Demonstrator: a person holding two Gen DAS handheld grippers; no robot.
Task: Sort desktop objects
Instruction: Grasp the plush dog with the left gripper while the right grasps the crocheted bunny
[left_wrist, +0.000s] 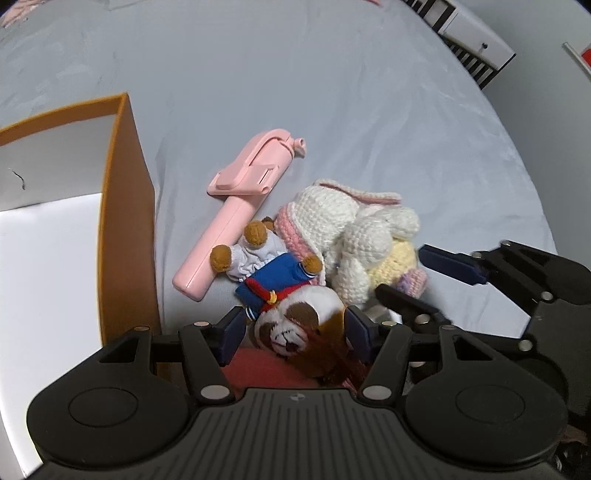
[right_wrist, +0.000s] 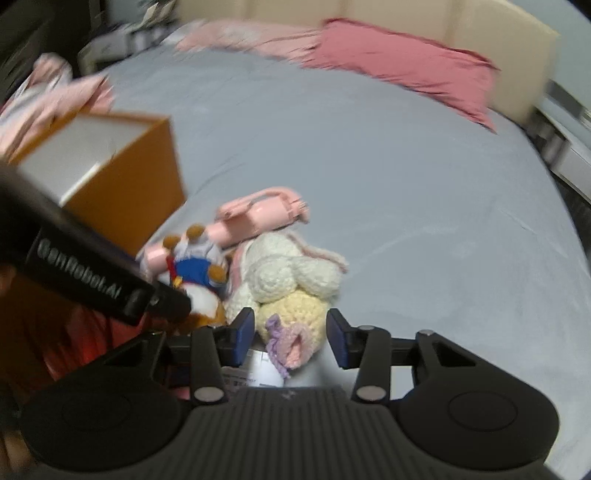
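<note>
left gripper (left_wrist: 293, 334): jaws spread, straddling sailor plush dog (left_wrist: 295, 314) head, unpinched | right gripper (right_wrist: 291, 338): jaws spread around crocheted bunny (right_wrist: 291, 291) feet | orange box (left_wrist: 125, 221) lay left

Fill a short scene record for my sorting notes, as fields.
surface: grey sheet
box: orange, open, left of the toys
toys: plush; crochet bunny, touching
pink stick: partly under the plush
left gripper: open, astride the plush's head
right gripper: open, around the bunny's end
</note>
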